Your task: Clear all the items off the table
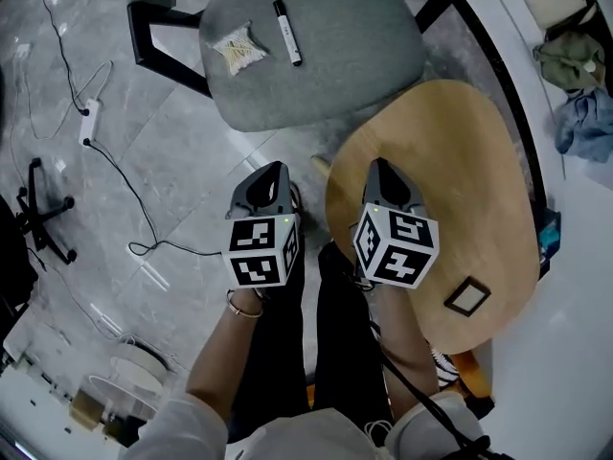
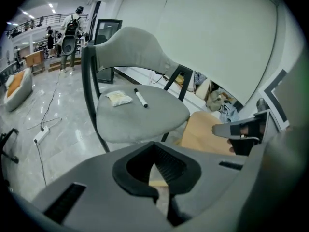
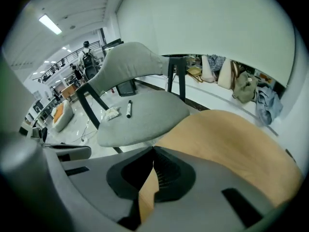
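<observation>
**Nearest me.** My two forearms, with a bracelet point(image 1: 244, 307) on the left wrist, and the marker cube of each tool. My left gripper point(image 1: 272, 171) hangs over the floor point(image 1: 182, 161). Its jaws are together, with nothing between them. My right gripper point(image 1: 381, 166) hangs just beside it, on its right, over the near left edge of the table point(image 1: 479, 142). Its jaws are likewise together and empty. Both tools point steeply down and away from me.

**Behind the right jaws.** Back toward me and to the right of the right jaws lies a small dark-rimmed square point(image 1: 467, 296). It lies flat on the wood, close to the table's near edge. I cannot tell what it is. The pale wooden top spreads ahead and to the right of those jaws.

**Ahead of both jaws.** Past a strip of floor stands a grey chair point(image 1: 335, 75) with black legs, its seat just beside the table's far left edge. On the seat lies a pen point(image 1: 287, 33) with a pale barrel and dark ends. A crumpled pale wad point(image 1: 238, 51) lies near the pen on its left, not touching it. Both are nearer to the line of my left jaws than to that of my right.

**Farther off.** Well to the left of the left jaws, a dark cable point(image 1: 124, 190) trails across the floor to a power strip point(image 1: 89, 121). Well to the right of the right jaws, beyond the table, a heap of clothes point(image 1: 575, 75) lies along a pale ledge. Beyond the chair, the left gripper view shows people standing in an open hall point(image 2: 72, 30), too small to describe.
</observation>
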`<state>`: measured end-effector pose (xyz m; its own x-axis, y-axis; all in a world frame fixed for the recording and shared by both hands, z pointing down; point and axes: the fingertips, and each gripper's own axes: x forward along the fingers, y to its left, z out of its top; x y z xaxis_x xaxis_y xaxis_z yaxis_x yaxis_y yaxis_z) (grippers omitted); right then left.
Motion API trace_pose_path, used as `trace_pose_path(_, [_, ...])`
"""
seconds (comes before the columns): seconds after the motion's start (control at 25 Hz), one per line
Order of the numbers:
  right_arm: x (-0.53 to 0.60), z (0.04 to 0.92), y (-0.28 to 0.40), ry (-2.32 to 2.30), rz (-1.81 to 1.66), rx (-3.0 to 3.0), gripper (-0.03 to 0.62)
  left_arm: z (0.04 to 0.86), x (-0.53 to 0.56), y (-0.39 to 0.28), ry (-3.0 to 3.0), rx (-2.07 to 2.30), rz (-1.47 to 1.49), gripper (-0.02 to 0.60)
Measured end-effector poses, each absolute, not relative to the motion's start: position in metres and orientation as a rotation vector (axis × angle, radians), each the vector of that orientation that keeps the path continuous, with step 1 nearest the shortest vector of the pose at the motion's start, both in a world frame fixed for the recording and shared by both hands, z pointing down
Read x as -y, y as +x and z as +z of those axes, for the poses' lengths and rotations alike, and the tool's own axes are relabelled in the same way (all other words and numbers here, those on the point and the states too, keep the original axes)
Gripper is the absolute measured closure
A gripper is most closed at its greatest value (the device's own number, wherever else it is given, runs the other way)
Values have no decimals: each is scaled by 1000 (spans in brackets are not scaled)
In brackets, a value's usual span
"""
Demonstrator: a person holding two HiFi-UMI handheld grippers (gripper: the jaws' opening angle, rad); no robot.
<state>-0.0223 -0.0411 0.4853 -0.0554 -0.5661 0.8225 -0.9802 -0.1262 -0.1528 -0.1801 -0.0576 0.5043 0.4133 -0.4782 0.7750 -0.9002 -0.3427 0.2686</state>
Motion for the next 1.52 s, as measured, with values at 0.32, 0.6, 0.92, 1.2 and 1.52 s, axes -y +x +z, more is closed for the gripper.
trace_pose_path(0.32, [-45, 485, 60, 1887, 1189, 1497, 569, 494, 26, -91, 2118, 1005, 862, 575])
trace_pose_path(0.6, [-157, 486, 145, 2112, 1304, 1232, 569, 489, -46, 32, 2293, 683, 990, 575])
trace_pose_path(0.92, [-247, 494, 197, 2323, 1461, 1011, 569, 496, -119, 113, 2405, 428, 1152, 574])
trace_pose_path(1.2, [-263, 501, 208, 2374, 1494, 985, 569, 509, -129, 121, 2414, 406, 1230, 575])
trace_pose_path(1.52, [-285, 498, 221, 2424, 1513, 957, 569, 513, -144, 131, 2427, 371, 1247, 575])
